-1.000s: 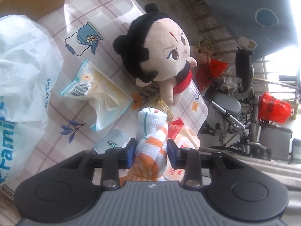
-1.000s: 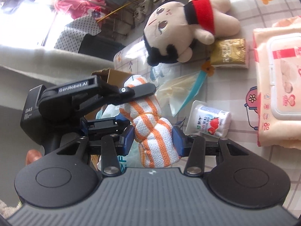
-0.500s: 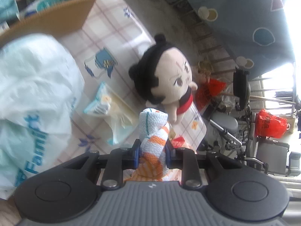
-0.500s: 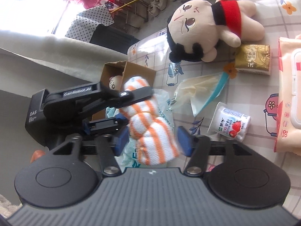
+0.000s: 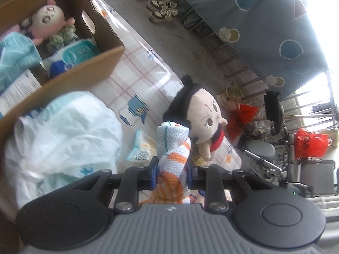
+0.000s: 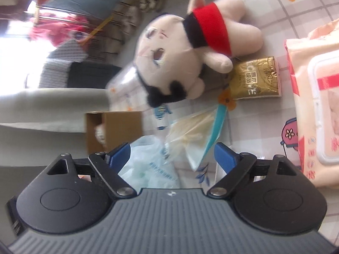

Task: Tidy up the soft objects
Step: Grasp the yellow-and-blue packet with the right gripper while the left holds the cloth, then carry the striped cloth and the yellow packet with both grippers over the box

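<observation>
Looking along left wrist view: left gripper (image 5: 171, 174) clenched on a rolled white towel with orange stripes (image 5: 172, 148), which stands upright between the blue pads and clear of the worktop.
Left view, box: open brown cardboard box (image 5: 93, 63) at upper left, holding a pink-faced plush doll (image 5: 47, 20), a teal cloth (image 5: 17, 50) and a blue-and-white soft pack (image 5: 74, 54).
Left view, worktop: checked plastic cloth with cartoon prints (image 5: 135, 74); crumpled white plastic bag (image 5: 63, 131) just beside the box's near wall.
Left view, doll: black-haired plush doll with a red collar (image 5: 201, 118) lies beyond the towel, near the worktop's far edge; small light-blue packet (image 5: 141, 148) beside it.
Right wrist view, gripper: right gripper (image 6: 172, 153) released, blue pads spread wide, nothing between them.
Right view, worktop: same doll (image 6: 184, 57) on its side; gold foil tissue packet (image 6: 255, 78) touching its arm; clear bag with a teal edge (image 6: 199, 135) near the pads; peach wet-wipe pack (image 6: 317, 97) at right edge.
Right view, box: cardboard box (image 6: 120, 127) further back, blurred.
</observation>
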